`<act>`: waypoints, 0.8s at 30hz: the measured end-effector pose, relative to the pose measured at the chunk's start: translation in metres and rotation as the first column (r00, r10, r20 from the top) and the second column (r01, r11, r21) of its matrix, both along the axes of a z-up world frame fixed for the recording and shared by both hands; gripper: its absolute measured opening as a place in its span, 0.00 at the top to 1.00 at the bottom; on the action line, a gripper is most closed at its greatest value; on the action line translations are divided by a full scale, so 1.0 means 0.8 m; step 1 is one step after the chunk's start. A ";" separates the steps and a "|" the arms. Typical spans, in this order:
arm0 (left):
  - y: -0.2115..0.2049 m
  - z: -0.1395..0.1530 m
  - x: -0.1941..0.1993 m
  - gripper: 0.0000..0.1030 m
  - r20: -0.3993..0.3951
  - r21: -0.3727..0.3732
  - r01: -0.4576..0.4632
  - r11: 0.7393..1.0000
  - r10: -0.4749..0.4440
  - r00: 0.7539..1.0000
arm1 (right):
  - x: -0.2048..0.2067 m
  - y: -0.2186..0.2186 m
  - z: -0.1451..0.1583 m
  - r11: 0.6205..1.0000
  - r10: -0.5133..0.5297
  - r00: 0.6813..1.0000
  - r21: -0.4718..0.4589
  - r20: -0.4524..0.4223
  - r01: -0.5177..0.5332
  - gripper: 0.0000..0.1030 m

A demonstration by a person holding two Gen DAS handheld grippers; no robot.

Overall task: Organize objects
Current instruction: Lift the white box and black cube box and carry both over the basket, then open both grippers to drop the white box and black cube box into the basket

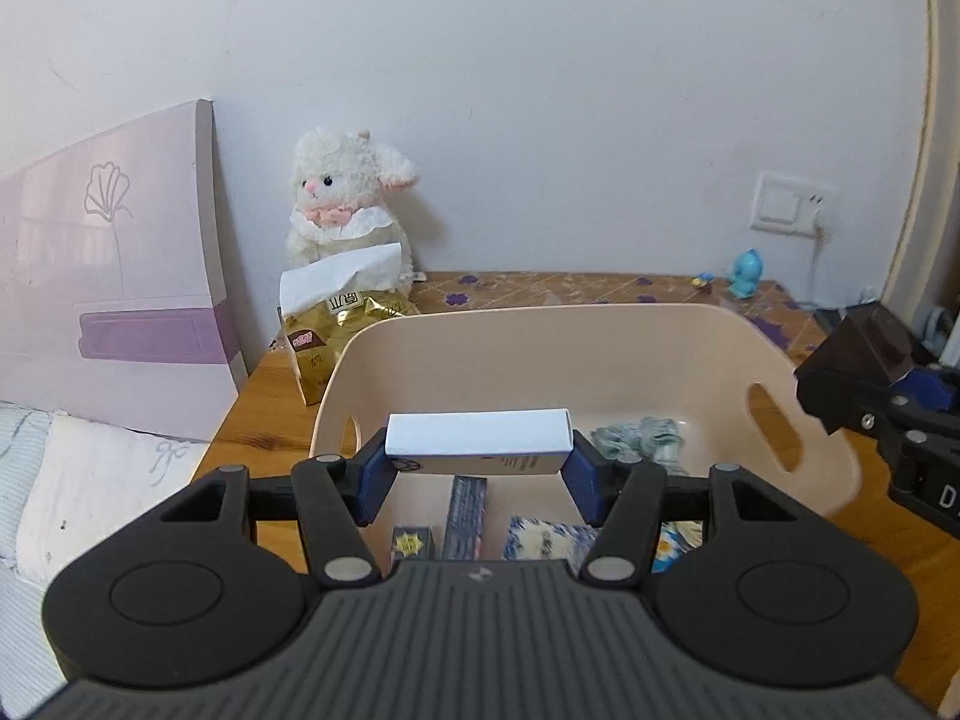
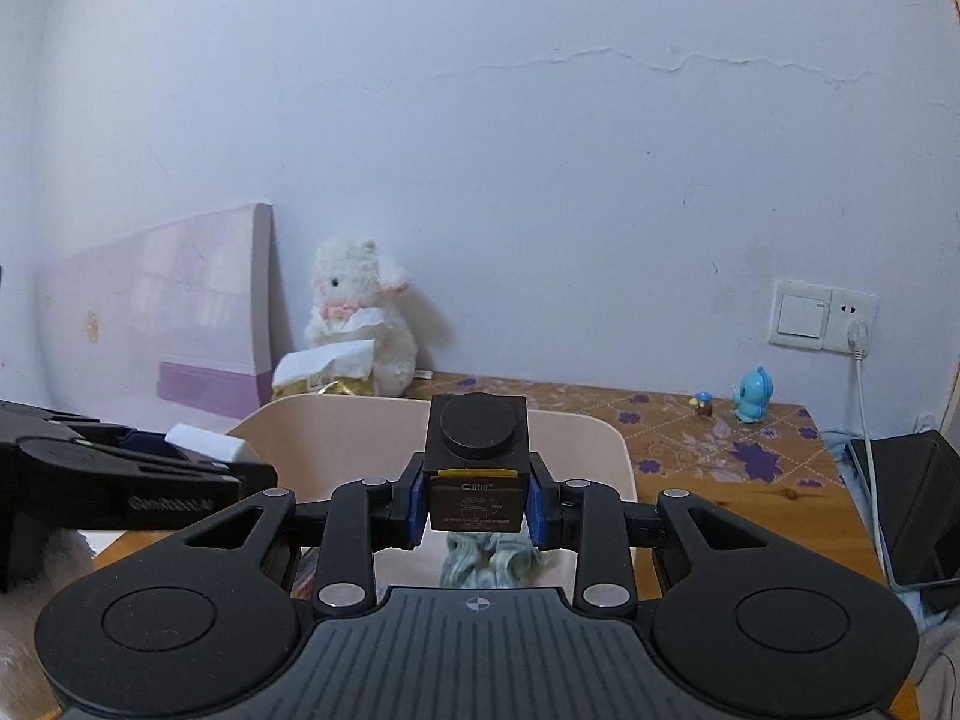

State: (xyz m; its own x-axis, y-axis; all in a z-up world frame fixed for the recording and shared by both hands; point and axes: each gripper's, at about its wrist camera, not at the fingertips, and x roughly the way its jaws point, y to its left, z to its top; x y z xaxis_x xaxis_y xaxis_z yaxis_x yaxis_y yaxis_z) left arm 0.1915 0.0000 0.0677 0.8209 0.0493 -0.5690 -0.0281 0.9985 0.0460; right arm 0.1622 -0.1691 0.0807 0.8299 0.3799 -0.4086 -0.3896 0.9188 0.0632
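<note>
My left gripper (image 1: 478, 468) is shut on a long white box (image 1: 477, 441), held crosswise above the beige plastic basket (image 1: 540, 330). In the basket lie a pale green scrunched cloth (image 1: 645, 441), a dark striped box (image 1: 465, 516), a small dark box with a yellow star (image 1: 413, 543) and blue-and-white packets (image 1: 543, 537). My right gripper (image 2: 476, 507) is shut on a black cube box (image 2: 477, 462) with a round cap, held above the basket's rim (image 2: 582, 426). The right gripper also shows at the right edge of the left wrist view (image 1: 870, 390); the left one shows at the left of the right wrist view (image 2: 198, 450).
The basket stands on a wooden table (image 1: 270, 414) with a flowered mat (image 2: 690, 438). A white plush lamb (image 1: 345, 204) and a gold tissue pack (image 1: 336, 324) stand at the back left. A blue bird figure (image 2: 753, 396) and a black device (image 2: 918, 504) are at the right.
</note>
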 end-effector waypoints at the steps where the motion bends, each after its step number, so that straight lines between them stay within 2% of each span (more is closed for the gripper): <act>1: -0.001 -0.004 0.009 0.41 -0.013 0.011 -0.005 1.000 0.005 1.000 | 0.009 0.004 -0.003 1.000 -0.003 1.000 -0.010 -0.008 0.003 0.72; 6: -0.009 -0.033 0.051 0.41 -0.098 0.062 -0.020 0.998 0.026 0.995 | 0.042 0.023 -0.030 0.997 -0.018 0.998 -0.071 -0.062 0.013 0.72; 9: -0.011 -0.057 0.071 0.41 -0.171 0.074 -0.015 0.997 0.028 0.985 | 0.060 0.033 -0.053 0.993 -0.021 0.992 -0.118 -0.125 0.006 0.72; 13: -0.012 -0.082 0.085 0.41 -0.237 0.095 -0.021 0.995 0.043 0.971 | 0.073 0.045 -0.077 0.979 -0.022 0.985 -0.206 -0.174 -0.014 0.72; 15: -0.010 -0.089 0.088 0.40 -0.266 0.087 -0.021 0.996 0.043 0.963 | 0.075 0.044 -0.081 0.978 -0.024 0.981 -0.207 -0.192 -0.017 0.72; 16: -0.008 -0.091 0.088 0.40 -0.277 0.083 -0.022 0.996 0.044 0.960 | 0.075 0.042 -0.081 0.979 -0.028 0.979 -0.203 -0.201 -0.013 0.61; 18: -0.005 -0.093 0.088 0.35 -0.296 0.081 -0.031 0.996 0.054 0.954 | 0.074 0.039 -0.080 0.980 -0.032 0.977 -0.196 -0.210 -0.010 0.60; 19: -0.004 -0.092 0.086 0.34 -0.297 0.079 -0.034 0.996 0.056 0.953 | 0.073 0.038 -0.077 0.981 -0.031 0.976 -0.192 -0.213 -0.011 0.55; 20: -0.003 -0.090 0.083 0.33 -0.296 0.068 -0.026 0.997 0.045 0.954 | 0.070 0.038 -0.074 0.981 -0.034 0.977 -0.192 -0.212 -0.007 0.42; 22: -0.003 -0.084 0.077 0.32 -0.293 0.053 -0.010 0.999 0.025 0.956 | 0.064 0.037 -0.068 0.982 -0.033 0.979 -0.190 -0.200 -0.006 0.27; 24: -0.007 -0.077 0.069 0.28 -0.280 0.065 0.003 0.998 0.016 0.960 | 0.056 0.036 -0.062 0.981 -0.031 0.981 -0.194 -0.194 -0.007 0.26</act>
